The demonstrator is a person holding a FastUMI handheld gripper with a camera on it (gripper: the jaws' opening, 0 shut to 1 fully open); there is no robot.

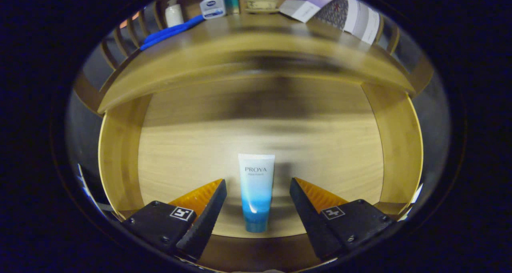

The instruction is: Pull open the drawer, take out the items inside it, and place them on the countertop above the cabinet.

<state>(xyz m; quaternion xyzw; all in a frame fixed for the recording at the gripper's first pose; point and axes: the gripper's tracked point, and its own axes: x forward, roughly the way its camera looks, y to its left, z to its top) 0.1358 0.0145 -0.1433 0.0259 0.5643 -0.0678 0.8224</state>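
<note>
Open drawer (120, 161), tube (256, 191) lying between spread fingers (208, 209), untouched

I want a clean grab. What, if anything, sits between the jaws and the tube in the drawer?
Nothing visible does. The gripper is open, and the tube lies alone on the drawer floor, already in the gap between the jaws, touching neither.

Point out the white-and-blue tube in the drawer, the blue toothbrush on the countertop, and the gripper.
white-and-blue tube (256, 189): gripper view, middle of its body.
blue toothbrush (172, 31): gripper view, mid-handle.
gripper (258, 195): gripper view, midway between its open jaws, which flank the tube without touching.
</note>
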